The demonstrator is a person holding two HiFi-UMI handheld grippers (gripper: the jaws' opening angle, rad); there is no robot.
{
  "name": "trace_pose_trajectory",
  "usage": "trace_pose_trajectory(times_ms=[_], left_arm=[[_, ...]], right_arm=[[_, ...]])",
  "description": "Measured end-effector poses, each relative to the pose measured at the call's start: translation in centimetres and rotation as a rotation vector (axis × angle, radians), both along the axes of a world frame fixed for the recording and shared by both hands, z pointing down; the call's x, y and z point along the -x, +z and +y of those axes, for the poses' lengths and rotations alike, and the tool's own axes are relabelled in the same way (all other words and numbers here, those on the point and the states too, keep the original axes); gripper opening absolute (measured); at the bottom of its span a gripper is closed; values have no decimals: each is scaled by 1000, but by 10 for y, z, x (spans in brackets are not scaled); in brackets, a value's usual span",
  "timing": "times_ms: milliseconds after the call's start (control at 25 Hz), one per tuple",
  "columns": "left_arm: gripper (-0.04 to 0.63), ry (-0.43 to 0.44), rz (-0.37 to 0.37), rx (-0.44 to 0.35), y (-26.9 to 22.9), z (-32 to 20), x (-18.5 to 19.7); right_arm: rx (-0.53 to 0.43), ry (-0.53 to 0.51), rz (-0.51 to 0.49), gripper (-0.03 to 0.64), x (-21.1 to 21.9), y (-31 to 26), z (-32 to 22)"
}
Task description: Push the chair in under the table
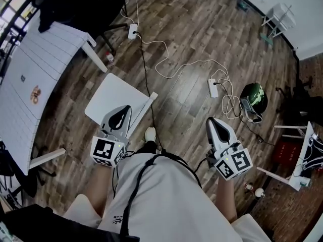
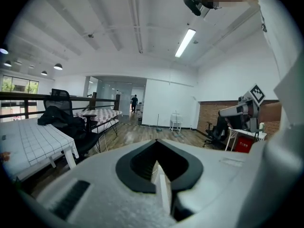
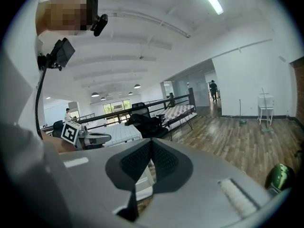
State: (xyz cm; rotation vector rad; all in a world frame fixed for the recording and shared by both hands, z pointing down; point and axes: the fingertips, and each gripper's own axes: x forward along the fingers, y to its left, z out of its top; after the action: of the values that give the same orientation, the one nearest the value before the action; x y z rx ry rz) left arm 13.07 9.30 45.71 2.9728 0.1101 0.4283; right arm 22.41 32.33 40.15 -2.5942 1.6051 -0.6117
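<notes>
A white chair [image 1: 112,96] stands on the wood floor to the right of the white grid-topped table [image 1: 28,79], apart from it. Its backrest edge [image 1: 145,107] faces me. My left gripper [image 1: 121,115] hovers over the rear of the seat beside the backrest, jaws shut and holding nothing. My right gripper [image 1: 214,125] is over bare floor to the right of the chair, also shut and empty. The left gripper view shows the shut jaws of the left gripper [image 2: 156,144] and the table [image 2: 28,141] at left. In the right gripper view, the right gripper [image 3: 151,144] is shut, with the table [image 3: 114,134] beyond.
White cables and two power strips [image 1: 212,87] [image 1: 132,32] cross the floor ahead. A green helmet [image 1: 254,97] lies at right, a small bottle [image 1: 109,59] by the table leg [image 1: 95,56]. A black office chair [image 1: 75,4] with clothing stands behind the table. A white rack [image 1: 303,153] stands far right.
</notes>
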Motion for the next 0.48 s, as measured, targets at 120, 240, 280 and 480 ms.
trace_pose_trajectory(times_ms=[120,240,280,480], left_arm=[[6,-22,-7,-9,5,-16,-11],[6,-56,-9,-4,6,-29,-14],[6,-67,-9,-2,5,-34,-14],[5,-147,-12,1,9,-57,-4]], right_arm=[[-6,-22,-7,6,-14,4,-17],[6,-55,-20,6,-25,11,-33],[10,-64,-23,6,-28,11,-39],[8,-145,-9,6,-43,10,-76]])
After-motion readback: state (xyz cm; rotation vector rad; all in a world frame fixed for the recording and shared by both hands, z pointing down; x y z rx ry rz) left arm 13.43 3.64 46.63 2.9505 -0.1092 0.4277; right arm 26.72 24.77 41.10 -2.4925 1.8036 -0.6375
